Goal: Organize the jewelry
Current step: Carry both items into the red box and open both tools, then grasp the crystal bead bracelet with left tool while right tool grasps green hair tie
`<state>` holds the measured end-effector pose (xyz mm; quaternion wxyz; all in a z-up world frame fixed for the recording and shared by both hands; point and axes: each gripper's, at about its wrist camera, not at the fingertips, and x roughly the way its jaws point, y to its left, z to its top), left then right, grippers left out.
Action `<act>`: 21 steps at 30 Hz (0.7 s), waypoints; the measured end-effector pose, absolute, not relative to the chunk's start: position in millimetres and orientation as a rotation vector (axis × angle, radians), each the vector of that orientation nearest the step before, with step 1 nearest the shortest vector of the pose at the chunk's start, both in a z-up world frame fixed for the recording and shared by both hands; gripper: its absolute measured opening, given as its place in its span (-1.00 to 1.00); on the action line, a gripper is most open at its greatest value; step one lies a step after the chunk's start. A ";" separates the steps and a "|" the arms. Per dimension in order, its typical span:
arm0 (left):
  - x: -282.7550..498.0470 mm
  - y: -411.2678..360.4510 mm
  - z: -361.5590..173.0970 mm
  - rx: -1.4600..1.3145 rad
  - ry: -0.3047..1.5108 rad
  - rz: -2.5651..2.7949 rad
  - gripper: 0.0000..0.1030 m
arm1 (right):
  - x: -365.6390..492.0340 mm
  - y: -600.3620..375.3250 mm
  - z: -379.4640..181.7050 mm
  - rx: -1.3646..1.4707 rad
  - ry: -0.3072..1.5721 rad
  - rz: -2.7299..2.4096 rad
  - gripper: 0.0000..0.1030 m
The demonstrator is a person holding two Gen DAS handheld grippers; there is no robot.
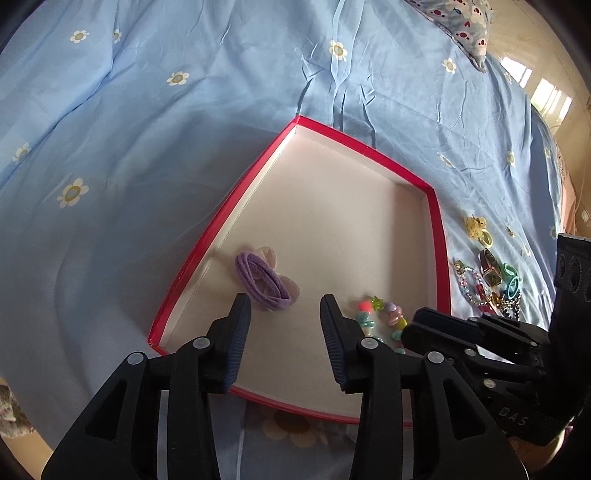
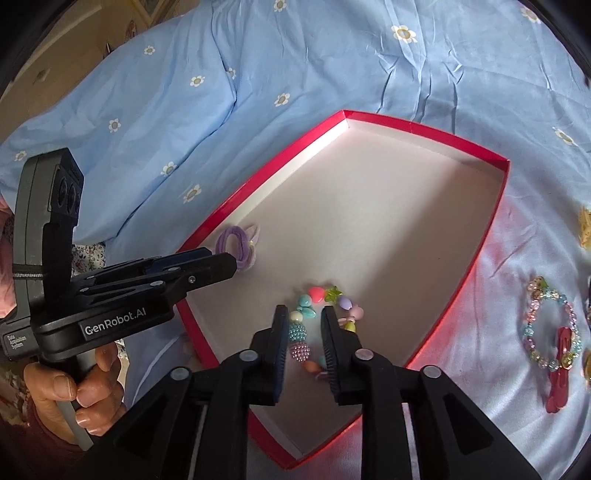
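Note:
A shallow red box with a pale floor lies on the blue bedsheet; it also shows in the right wrist view. Inside lie purple hair ties on a pale flower piece, and a colourful bead bracelet. My left gripper is open and empty above the box floor, just right of the hair ties. My right gripper is open with its fingers on either side of the bead bracelet, not closed on it. Loose jewelry lies on the sheet right of the box.
On the sheet right of the box are a pastel bead bracelet, a red hair clip, a yellow clip and a small watch. A patterned pillow lies far back. The person's hand holds the left gripper.

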<state>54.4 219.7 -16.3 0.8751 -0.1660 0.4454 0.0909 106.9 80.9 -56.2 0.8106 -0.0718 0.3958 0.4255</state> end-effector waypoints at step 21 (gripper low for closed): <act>73.0 124.6 8.9 -0.250 0.919 -0.016 -0.16 | 99.2 -64.6 -22.4 0.032 0.736 0.693 -0.16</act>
